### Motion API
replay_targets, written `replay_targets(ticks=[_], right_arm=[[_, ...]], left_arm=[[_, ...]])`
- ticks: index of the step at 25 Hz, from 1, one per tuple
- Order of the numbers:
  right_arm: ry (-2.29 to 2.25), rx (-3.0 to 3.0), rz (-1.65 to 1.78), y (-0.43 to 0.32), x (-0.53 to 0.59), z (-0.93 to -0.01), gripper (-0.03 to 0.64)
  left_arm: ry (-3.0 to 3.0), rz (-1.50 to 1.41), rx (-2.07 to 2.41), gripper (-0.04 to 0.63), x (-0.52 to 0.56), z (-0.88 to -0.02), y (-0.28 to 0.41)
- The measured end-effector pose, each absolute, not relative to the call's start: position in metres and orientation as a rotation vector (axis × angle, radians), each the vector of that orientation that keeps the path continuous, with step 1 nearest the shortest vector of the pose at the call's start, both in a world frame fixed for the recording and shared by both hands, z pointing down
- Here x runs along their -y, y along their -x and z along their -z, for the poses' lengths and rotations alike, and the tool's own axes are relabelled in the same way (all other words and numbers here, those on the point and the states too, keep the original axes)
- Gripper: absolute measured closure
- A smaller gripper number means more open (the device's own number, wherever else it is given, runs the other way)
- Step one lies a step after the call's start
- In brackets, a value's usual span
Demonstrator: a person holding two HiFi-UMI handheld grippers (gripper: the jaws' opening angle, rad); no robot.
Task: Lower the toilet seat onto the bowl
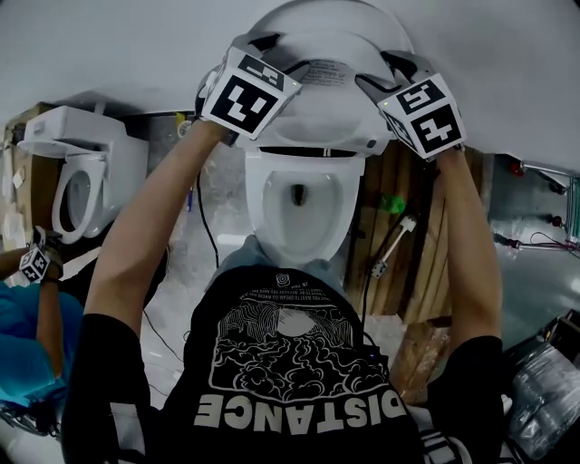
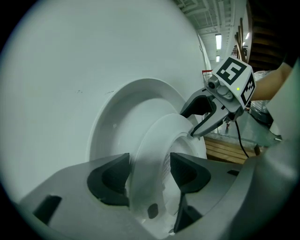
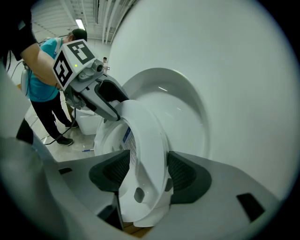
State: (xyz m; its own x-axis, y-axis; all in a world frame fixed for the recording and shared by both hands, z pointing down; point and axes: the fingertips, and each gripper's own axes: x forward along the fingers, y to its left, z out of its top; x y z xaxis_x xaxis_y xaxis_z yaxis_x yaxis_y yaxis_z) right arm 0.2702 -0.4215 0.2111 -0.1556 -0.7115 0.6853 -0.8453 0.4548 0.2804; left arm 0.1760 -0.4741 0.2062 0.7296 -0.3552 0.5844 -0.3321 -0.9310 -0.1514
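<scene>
Position of parts, head view: the toilet bowl point(image 1: 257, 192) stands at frame centre, directly ahead of the operator. The toilet seat point(image 1: 315, 129) is raised above it at upper centre, tilted slightly forward of the lid point(image 1: 317, 20), which rests against the white wall point(image 1: 507, 54).

Left gripper point(image 2: 150, 176): positioned on the seat edge at the upper left of the head view. Its jaws are spread wide, with the seat rim standing between the two dark pads point(image 2: 108, 179). The pads appear to lie just beside the rim rather than pressing on it, though the close view makes contact hard to judge.

Right gripper point(image 3: 143, 174): positioned on the opposite seat edge at the upper right of the head view. Its jaws are likewise spread, and the seat rim fills most of the gap between them.

Each gripper view shows the other gripper at the far side of the seat.

Surroundings: a second toilet point(image 1: 86, 172) stands at the left edge, and wooden planks point(image 1: 412, 227) lie right of the bowl.
</scene>
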Motion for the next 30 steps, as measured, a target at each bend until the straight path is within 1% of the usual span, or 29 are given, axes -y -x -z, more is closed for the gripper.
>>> replay_targets(ticks=[4,10,15,19,23,26,28,30], right_arm=[[-1.263,1.940,-0.220,-0.265,0.411,-0.207,0.371],[-1.262,2.001,-0.236,-0.263,0.391,-0.201,0.373],[-1.257,2.034,-0.244,-0.258,0.374,-0.197,0.374],[-1.254,2.046,-0.238,-0.256,0.360,-0.193,0.414],[-1.210,2.002,-0.153,-0.250,0.347,-0.193,0.462],[-1.161,1.981,-0.092,-0.242,0.334,-0.192,0.473],[-1.141,1.984,-0.078,-0.236,0.324,-0.191,0.477],[-1.130,1.981,-0.067,-0.232,0.315,-0.191,0.482]], left_arm=[[2.858,1.029,-0.532,0.325,0.465,-0.204,-0.170],[2.812,1.078,-0.507,0.361,0.446,-0.200,-0.164],[2.775,1.111,-0.517,0.369,0.428,-0.198,-0.156],[2.748,1.127,-0.515,0.376,0.410,-0.195,-0.149],[2.715,1.150,-0.520,0.380,0.394,-0.195,-0.141],[2.679,1.169,-0.525,0.385,0.382,-0.195,-0.133],[2.643,1.177,-0.537,0.416,0.374,-0.194,-0.127],[2.619,1.178,-0.541,0.417,0.367,-0.194,-0.122]])
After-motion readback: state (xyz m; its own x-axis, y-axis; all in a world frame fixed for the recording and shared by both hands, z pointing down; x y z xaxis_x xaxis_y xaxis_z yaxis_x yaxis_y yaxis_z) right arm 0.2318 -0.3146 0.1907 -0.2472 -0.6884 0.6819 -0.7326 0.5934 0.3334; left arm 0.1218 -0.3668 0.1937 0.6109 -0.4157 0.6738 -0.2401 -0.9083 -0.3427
